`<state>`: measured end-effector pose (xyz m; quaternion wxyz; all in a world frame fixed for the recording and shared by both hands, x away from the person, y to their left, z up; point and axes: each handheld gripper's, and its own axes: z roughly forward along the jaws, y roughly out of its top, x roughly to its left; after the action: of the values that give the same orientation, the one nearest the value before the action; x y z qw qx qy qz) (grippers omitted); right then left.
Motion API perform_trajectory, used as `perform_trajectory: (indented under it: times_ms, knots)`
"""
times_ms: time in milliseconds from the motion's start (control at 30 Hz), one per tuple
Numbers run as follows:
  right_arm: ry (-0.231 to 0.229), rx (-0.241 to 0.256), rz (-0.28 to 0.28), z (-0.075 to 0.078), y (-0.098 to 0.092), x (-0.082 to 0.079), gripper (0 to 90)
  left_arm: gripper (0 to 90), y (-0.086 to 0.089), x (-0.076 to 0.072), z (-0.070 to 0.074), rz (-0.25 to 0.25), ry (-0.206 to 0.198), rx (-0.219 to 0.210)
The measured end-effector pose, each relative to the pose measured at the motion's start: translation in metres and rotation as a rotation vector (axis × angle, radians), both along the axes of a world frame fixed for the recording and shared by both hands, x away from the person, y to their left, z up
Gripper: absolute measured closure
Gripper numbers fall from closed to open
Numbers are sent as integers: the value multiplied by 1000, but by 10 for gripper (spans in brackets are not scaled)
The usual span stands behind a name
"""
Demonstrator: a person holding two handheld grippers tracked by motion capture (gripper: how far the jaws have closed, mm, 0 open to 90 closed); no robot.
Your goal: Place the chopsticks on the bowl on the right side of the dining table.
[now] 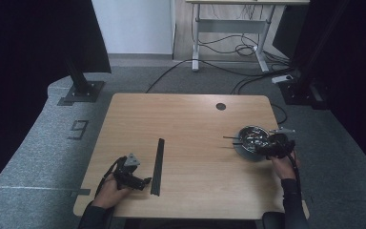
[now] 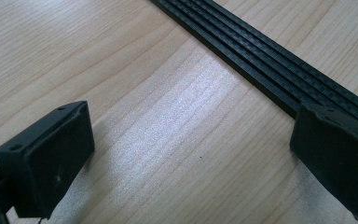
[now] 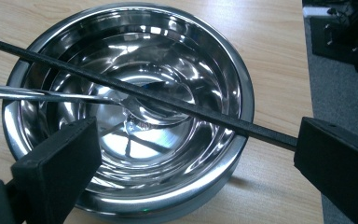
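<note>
A shiny steel bowl (image 3: 135, 186) stands near the table's right edge, also in the high view (image 1: 251, 136). A metal spoon (image 3: 37, 95) lies inside it, handle out over the rim. A thin black rod (image 3: 168, 100) rests across the rim. My right gripper (image 3: 196, 168) is open, its jaws either side of the bowl's near rim, the rod's end close to the right jaw; from above it (image 1: 267, 144) sits at the bowl's right. A long black ridged strip (image 2: 261, 60) lies on the table (image 1: 158, 166). My left gripper (image 2: 191, 158) is open beside the strip, near its front end (image 1: 145, 181).
The wooden table (image 1: 190, 119) has a round cable hole (image 1: 220, 106) at the back right. The bowl stands close to the right edge, with grey carpet below. Black stands (image 1: 81, 88) flank the table, and cables (image 1: 228, 47) run under a desk behind.
</note>
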<state>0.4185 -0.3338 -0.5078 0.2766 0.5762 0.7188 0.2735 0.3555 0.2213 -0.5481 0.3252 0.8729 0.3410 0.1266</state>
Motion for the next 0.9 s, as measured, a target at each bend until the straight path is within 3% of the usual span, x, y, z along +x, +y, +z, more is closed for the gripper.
perform_trajectory:
  times_ms: [667,900]
  knots:
    - [15,5,-21,-11,-10,5,0,0,0,0,0,-1,0,1]
    - [2,13,-19,-7,-12,2,0,0,0,0,0,-1,0,1]
